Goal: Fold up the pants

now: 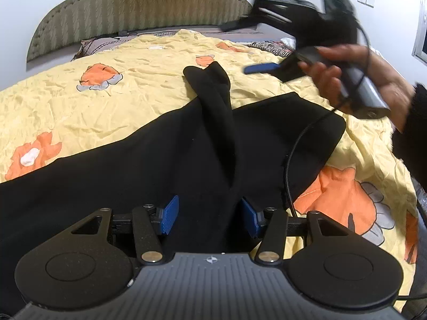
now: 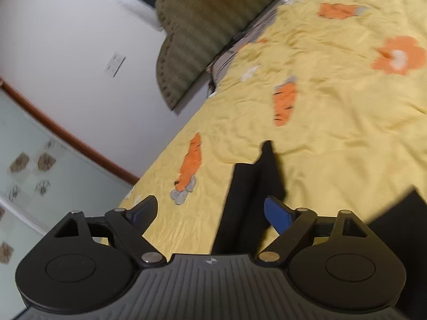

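Note:
Black pants (image 1: 133,165) lie spread on the yellow flowered bedspread (image 1: 106,101). A raised ridge of their fabric (image 1: 218,112) runs from my left gripper (image 1: 209,215) toward the far end of a leg. The blue pads are closed on that bunched fabric. My right gripper (image 1: 269,69), held in a hand (image 1: 331,77), hovers at the upper right above the bed. In the right wrist view its jaws (image 2: 210,213) stand wide apart, with a narrow black strip of the pants (image 2: 242,194) between them, close to the right blue pad (image 2: 277,216) and clear of the left finger.
A padded olive headboard (image 1: 138,8) and the white wall bound the far side. A striped pillow (image 1: 269,46) lies at the back right. A black cable (image 1: 293,154) hangs across the pants. The bed's edge drops to a tiled floor (image 2: 40,165).

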`<state>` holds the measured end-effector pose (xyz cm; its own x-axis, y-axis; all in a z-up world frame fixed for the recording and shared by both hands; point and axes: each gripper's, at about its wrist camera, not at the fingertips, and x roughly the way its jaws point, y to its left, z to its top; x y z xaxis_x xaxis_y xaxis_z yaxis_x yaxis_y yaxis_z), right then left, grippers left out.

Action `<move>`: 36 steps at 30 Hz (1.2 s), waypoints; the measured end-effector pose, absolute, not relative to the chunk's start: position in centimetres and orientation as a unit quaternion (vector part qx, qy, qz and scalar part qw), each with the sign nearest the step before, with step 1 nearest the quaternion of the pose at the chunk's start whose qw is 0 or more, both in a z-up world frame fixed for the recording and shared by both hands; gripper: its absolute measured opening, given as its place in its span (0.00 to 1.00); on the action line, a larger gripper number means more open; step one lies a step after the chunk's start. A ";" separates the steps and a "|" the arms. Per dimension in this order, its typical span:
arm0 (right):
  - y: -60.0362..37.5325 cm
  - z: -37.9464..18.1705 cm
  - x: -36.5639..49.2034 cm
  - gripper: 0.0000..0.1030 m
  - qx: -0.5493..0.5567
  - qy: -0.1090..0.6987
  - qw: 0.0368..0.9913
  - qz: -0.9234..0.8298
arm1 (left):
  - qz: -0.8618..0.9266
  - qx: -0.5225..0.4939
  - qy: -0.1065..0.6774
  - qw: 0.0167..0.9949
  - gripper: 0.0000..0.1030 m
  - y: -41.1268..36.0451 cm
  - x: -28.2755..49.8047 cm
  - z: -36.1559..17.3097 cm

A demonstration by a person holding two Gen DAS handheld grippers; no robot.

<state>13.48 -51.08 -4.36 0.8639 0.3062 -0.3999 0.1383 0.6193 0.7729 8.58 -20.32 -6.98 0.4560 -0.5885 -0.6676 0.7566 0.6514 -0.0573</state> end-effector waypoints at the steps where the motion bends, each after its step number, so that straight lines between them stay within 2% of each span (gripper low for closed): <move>1: -50.7 -4.2 14.6 0.85 0.428 0.262 0.864 0.050 | -0.398 0.126 0.335 0.844 0.56 -20.4 8.6 -7.0; 2: -50.5 -4.3 15.9 0.83 0.430 0.269 0.860 0.052 | -0.398 0.128 0.334 0.845 0.56 -20.4 8.5 -7.0; 5: -50.7 -5.7 18.1 0.68 0.435 0.301 0.848 0.015 | -0.398 0.127 0.335 0.845 0.56 -20.5 8.5 -7.0; 10: -50.7 -8.1 20.0 0.67 0.460 0.312 0.831 0.002 | -0.398 0.123 0.338 0.844 0.56 -20.4 8.7 -7.0; 11: -50.8 -8.4 20.1 0.53 0.469 0.306 0.829 0.002 | -0.398 0.123 0.338 0.844 0.56 -20.5 8.7 -7.0; 12: -50.9 -8.6 20.2 0.28 0.476 0.303 0.826 -0.005 | -0.397 0.122 0.338 0.845 0.52 -20.5 8.7 -7.0; 14: -51.1 -8.7 20.1 0.12 0.480 0.290 0.828 -0.011 | -0.399 0.116 0.337 0.845 0.39 -20.3 8.7 -6.8; 16: -51.2 -7.8 19.3 0.09 0.472 0.267 0.840 -0.014 | -0.409 0.102 0.337 0.842 0.19 -20.0 8.7 -6.6; 19: -51.6 -5.3 17.3 0.08 0.461 0.223 0.859 -0.013 | -0.412 0.097 0.329 0.844 0.09 -19.9 8.6 -6.3; 24: -52.9 -0.9 11.7 0.08 0.453 0.138 0.881 -0.025 | -0.407 0.087 0.303 0.857 0.06 -19.6 8.3 -4.7; 26: -53.5 -0.1 9.1 0.08 0.436 0.133 0.889 -0.046 | -0.418 0.087 0.299 0.854 0.06 -19.4 8.1 -4.2; 29: -54.1 -1.3 8.4 0.09 0.441 0.189 0.877 -0.012 | -0.417 0.098 0.299 0.853 0.06 -19.8 8.1 -4.6; 31: -53.7 -2.8 9.7 0.14 0.458 0.230 0.859 0.010 | -0.417 0.091 0.320 0.846 0.06 -20.2 8.5 -5.2; 32: -53.3 -3.4 10.6 0.25 0.462 0.246 0.852 0.015 | -0.418 0.085 0.332 0.841 0.06 -20.4 8.6 -5.5; 33: -52.8 -3.9 11.9 0.48 0.459 0.260 0.849 0.020 | -0.418 0.082 0.339 0.839 0.06 -20.5 8.6 -5.8; 34: -52.0 -4.2 13.1 0.64 0.449 0.269 0.852 0.018 | -0.418 0.083 0.343 0.837 0.06 -20.6 8.5 -6.0; 35: -51.4 -4.2 14.4 0.86 0.434 0.276 0.857 0.013 | -0.417 0.089 0.344 0.837 0.06 -20.6 8.5 -6.1; 36: -50.5 -4.0 15.7 0.87 0.413 0.282 0.866 0.006 | -0.416 0.095 0.342 0.837 0.07 -20.7 8.3 -6.2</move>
